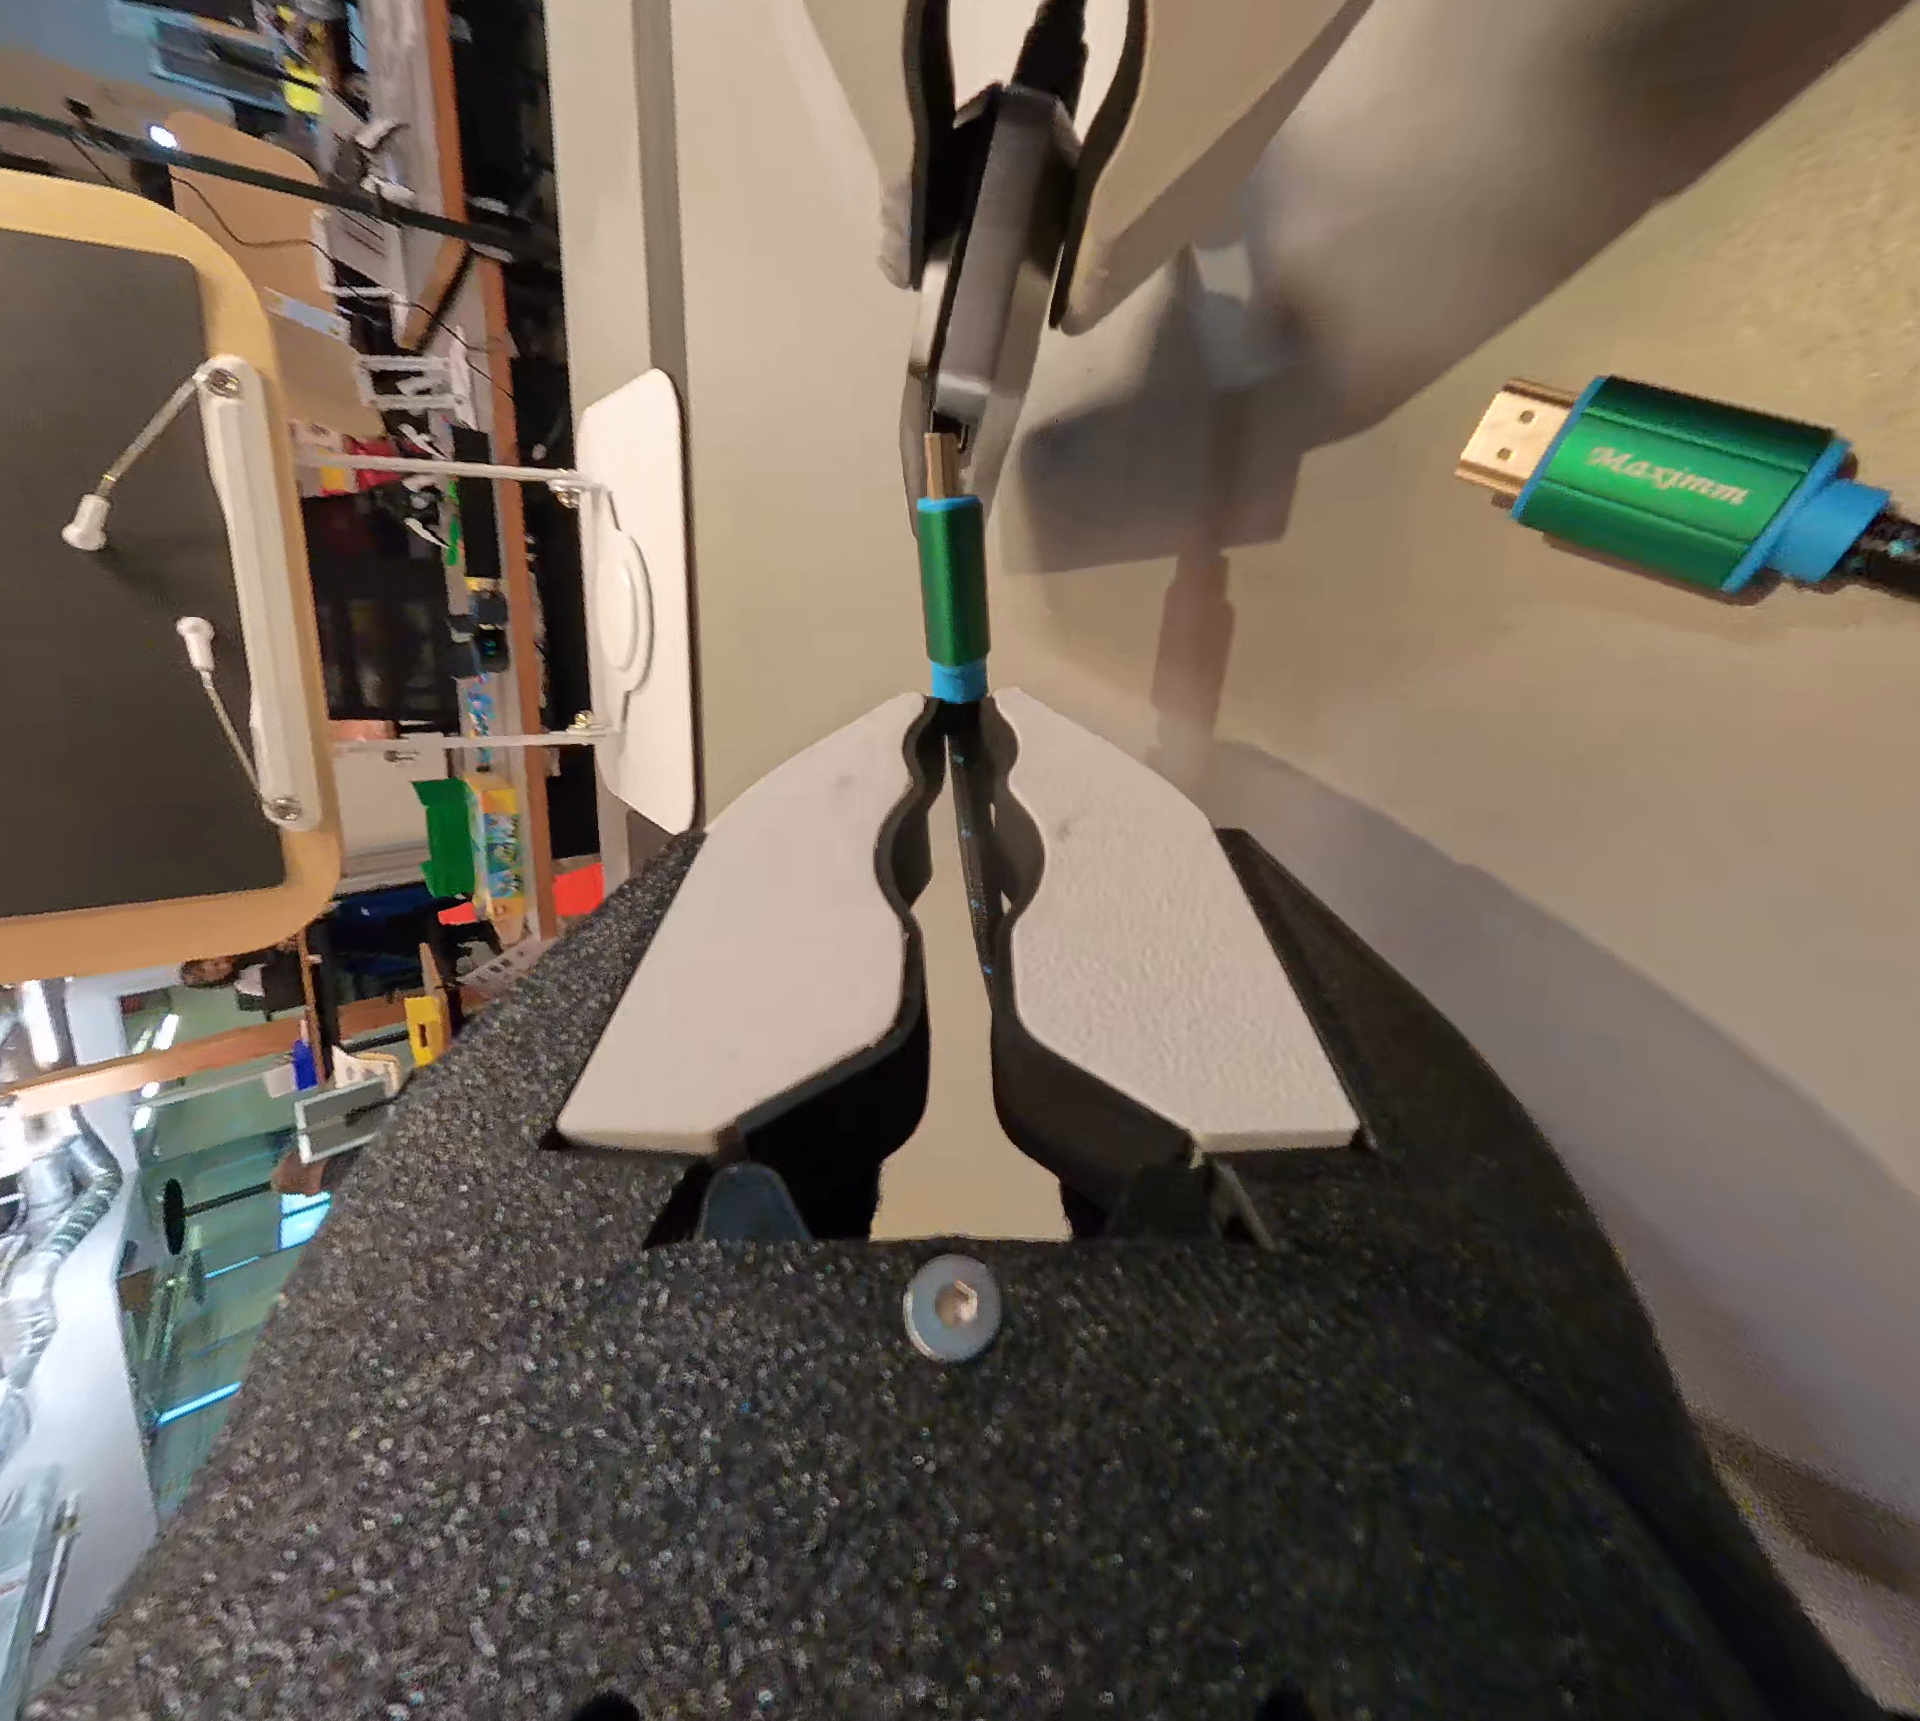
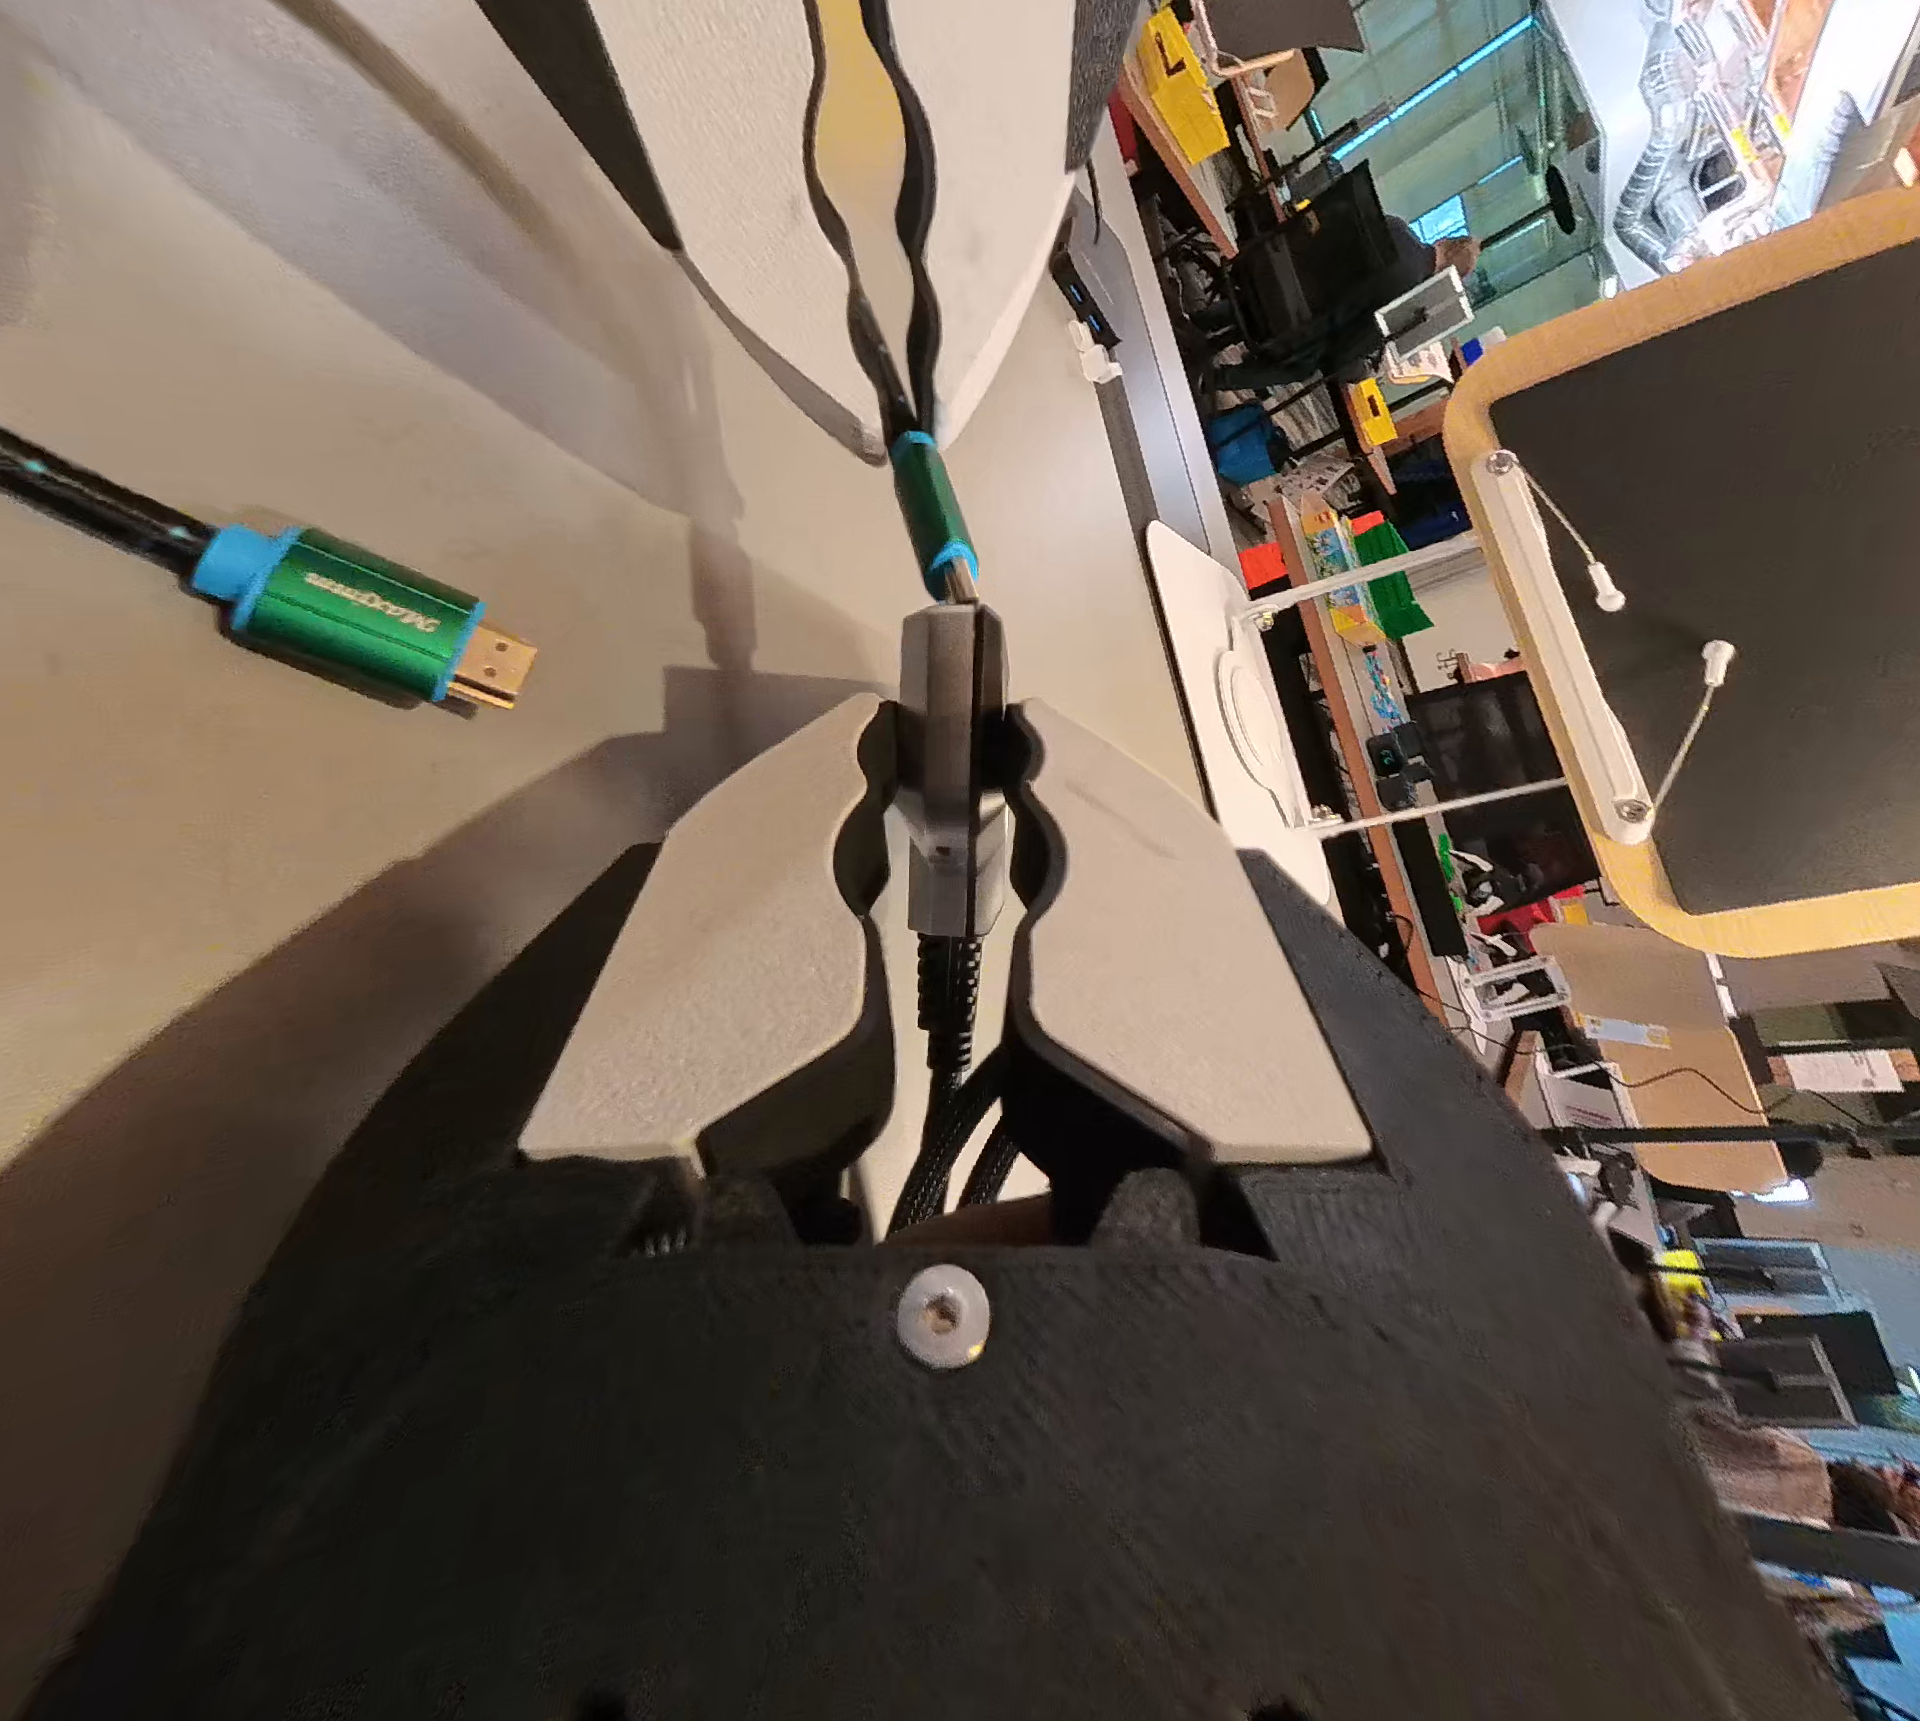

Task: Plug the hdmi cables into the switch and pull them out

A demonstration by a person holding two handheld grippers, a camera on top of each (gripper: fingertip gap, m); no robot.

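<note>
The left tongs (image 1: 957,707) pinch the braided cable behind a green metal HDMI plug with blue collars (image 1: 950,582), its gold tip at the port of the small grey switch (image 2: 954,772) clamped in the right tongs (image 2: 951,715). A second green plug (image 1: 1673,487) lies apart on the grey table (image 1: 1558,736).

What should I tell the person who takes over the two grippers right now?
Left gripper: shut on the cable just behind a green plug.
Right gripper: shut on the grey switch, held in the air.
The plug's metal tip meets the switch's port; how deep it sits I cannot tell.
A second green plug lies loose on the table, not connected.
Left: seat or free the held plug, then probably handle the second one.
</note>
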